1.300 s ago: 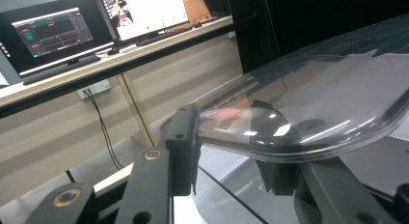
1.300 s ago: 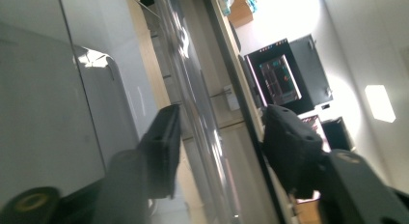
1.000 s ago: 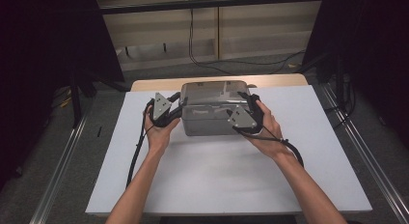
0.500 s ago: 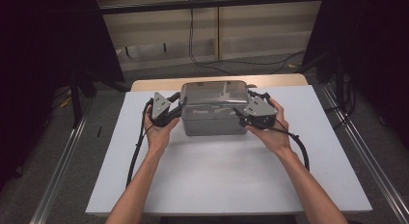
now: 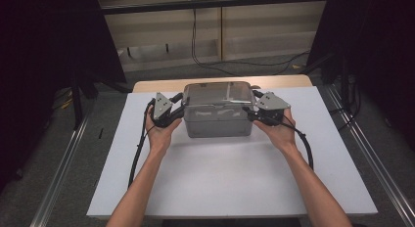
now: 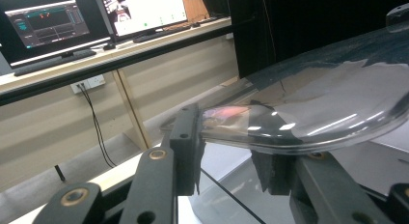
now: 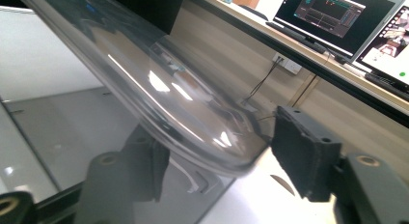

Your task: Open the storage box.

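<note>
A clear plastic box (image 5: 218, 120) with a clear lid (image 5: 217, 93) stands at the far middle of the white table (image 5: 230, 173). My left gripper (image 5: 177, 109) is at the box's left end. In the left gripper view its jaws stand on either side of the lid's (image 6: 308, 113) corner, the left jaw touching the rim; a firm hold cannot be made out. My right gripper (image 5: 250, 113) is at the box's right end. In the right gripper view it stands open, with the lid's rim (image 7: 193, 132) between the jaws and a gap to the right jaw.
Monitors (image 6: 53, 21) sit on a shelf beyond the table, with a wall socket and hanging cables (image 5: 195, 46) below. Metal rails (image 5: 372, 163) run along both sides of the table. Each gripper's black cable (image 5: 139, 148) trails back over the table.
My right gripper moved from the box's front top to its right end and now straddles the lid's rim. The left gripper and the box stayed in place.
</note>
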Demonstrator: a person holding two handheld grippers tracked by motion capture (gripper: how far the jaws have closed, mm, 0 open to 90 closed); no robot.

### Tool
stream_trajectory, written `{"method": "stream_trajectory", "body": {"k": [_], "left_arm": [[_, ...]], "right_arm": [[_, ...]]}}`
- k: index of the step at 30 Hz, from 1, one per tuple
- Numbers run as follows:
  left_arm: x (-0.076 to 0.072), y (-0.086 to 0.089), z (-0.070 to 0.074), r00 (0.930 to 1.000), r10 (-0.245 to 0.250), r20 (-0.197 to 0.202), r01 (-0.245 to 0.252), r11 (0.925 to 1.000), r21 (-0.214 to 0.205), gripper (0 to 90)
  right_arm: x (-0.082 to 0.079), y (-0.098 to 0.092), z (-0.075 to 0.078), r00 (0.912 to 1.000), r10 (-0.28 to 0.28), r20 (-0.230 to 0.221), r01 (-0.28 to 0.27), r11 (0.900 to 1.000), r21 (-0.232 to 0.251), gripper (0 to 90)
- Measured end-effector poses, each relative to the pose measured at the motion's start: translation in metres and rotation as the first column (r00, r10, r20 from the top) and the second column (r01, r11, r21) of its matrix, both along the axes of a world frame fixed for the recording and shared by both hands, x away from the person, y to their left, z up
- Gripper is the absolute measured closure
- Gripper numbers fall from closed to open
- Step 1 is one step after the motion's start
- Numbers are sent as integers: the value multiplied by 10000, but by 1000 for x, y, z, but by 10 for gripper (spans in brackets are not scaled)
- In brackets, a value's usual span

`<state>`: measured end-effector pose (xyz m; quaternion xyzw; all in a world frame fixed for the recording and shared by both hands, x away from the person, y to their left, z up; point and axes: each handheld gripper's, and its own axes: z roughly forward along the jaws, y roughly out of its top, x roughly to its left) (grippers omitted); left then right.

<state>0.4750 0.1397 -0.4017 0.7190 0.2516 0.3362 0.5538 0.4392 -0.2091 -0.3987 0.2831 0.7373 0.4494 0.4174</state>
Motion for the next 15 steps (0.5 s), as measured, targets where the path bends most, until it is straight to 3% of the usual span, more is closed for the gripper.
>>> {"method": "stream_trajectory", "body": {"k": [6, 11, 15], "left_arm": [[1, -1, 1, 10000, 4, 5, -3, 9999, -118, 654], [3, 1, 3, 10000, -54, -33, 54, 10000, -1, 653], [4, 0, 5, 9999, -108, -24, 108, 9999, 28, 654]], "right_arm": [[8, -5, 2, 9999, -4, 139, 2, 9999, 140, 453], [15, -4, 2, 9999, 110, -8, -110, 9999, 131, 499], [17, -2, 3, 9998, 107, 163, -112, 9995, 309, 549]]}}
